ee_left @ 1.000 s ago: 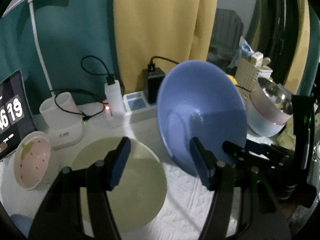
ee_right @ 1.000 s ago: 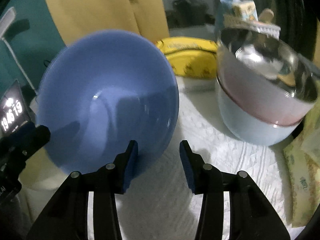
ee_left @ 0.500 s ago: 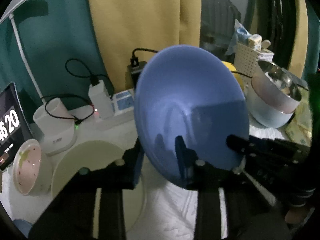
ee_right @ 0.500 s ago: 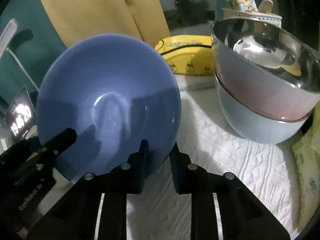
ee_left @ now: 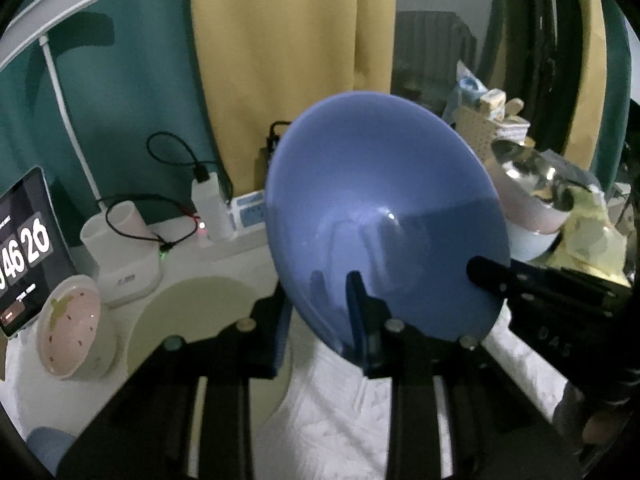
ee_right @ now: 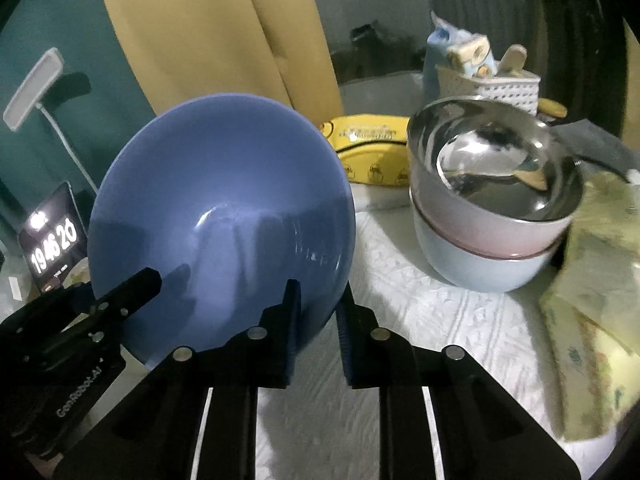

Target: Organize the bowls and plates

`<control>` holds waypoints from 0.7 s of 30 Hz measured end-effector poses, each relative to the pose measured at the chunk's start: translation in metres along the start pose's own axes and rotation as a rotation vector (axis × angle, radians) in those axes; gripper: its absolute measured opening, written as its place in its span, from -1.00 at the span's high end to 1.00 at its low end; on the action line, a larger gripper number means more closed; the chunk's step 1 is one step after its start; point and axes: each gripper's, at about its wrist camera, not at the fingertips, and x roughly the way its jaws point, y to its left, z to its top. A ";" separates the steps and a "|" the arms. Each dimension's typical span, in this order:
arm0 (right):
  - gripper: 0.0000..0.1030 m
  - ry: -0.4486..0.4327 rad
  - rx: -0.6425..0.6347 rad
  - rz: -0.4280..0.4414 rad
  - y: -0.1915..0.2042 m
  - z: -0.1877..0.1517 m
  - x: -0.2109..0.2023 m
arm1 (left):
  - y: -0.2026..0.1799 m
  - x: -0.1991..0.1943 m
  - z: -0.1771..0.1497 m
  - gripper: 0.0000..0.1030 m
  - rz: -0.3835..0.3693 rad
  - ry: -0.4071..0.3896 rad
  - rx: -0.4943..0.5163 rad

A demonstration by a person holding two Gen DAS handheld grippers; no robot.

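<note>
The left gripper (ee_left: pixel 320 320) is clamped on the lower rim of the large blue plastic bowl (ee_left: pixel 380 216): one pad sits inside the wall, the other behind it. Its jaws are closing the last fraction onto that rim. The right gripper (ee_right: pixel 316 312) pinches the same rim further round, one pad on each side of the wall. The bowl is thus held at two points and tilted steeply, its opening facing both cameras, above the white quilted cloth on the tabletop (ee_right: pixel 400 300). Two grips probably prevent so wide a bowl from swinging about a single pinch.

To the right stands a stack: a steel-lined pink bowl (ee_right: pixel 492 184) nested in a pale blue bowl (ee_right: pixel 476 268). It is the likely destination. To the left lie a pale green round plate (ee_left: pixel 200 304) and a small pink strawberry-pattern bowl (ee_left: pixel 68 324), both apart from the blue bowl.
</note>
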 end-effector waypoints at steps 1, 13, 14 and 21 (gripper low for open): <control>0.65 -0.008 -0.003 -0.002 0.002 -0.001 -0.006 | 0.001 -0.004 0.000 0.47 -0.004 -0.005 -0.002; 0.65 -0.083 -0.027 -0.012 0.030 -0.017 -0.071 | 0.006 -0.066 -0.013 0.46 -0.039 -0.059 -0.014; 0.65 -0.087 -0.028 -0.012 0.032 -0.019 -0.076 | 0.007 -0.073 -0.016 0.46 -0.042 -0.065 -0.016; 0.64 -0.114 -0.031 -0.012 0.045 -0.037 -0.111 | 0.007 -0.110 -0.029 0.46 -0.056 -0.095 -0.021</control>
